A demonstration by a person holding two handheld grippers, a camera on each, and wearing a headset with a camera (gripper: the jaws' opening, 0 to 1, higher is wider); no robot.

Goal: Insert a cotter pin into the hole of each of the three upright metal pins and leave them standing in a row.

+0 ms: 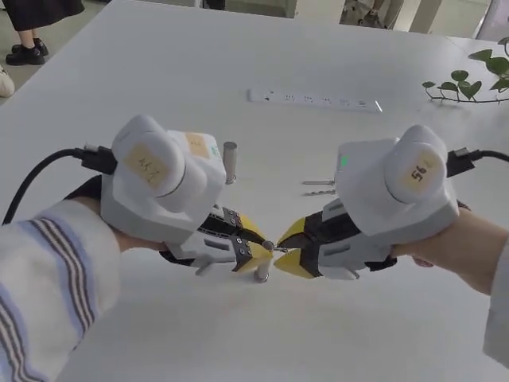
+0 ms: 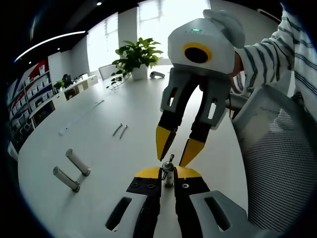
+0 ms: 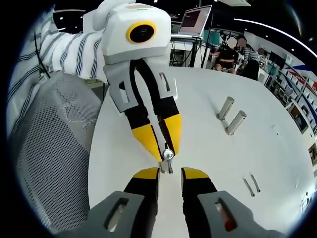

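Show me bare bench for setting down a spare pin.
Crowded: the centre, where the left claw and right claw meet beside the loose cotter pins. Free: the stretch between the power strip and the upright metal pin, and the near strip below both claws.

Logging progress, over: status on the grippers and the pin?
Left gripper shut on metal pin. Right gripper open, tips at the pin's head. Two cotter pins spare on table. Nothing blocking.

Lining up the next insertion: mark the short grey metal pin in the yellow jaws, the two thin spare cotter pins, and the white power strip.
Metal pin (image 2: 169, 176): left gripper view, its head.
Cotter pins (image 1: 318, 183): head view, farther pin's shaft.
Power strip (image 1: 314, 99): head view, top face.
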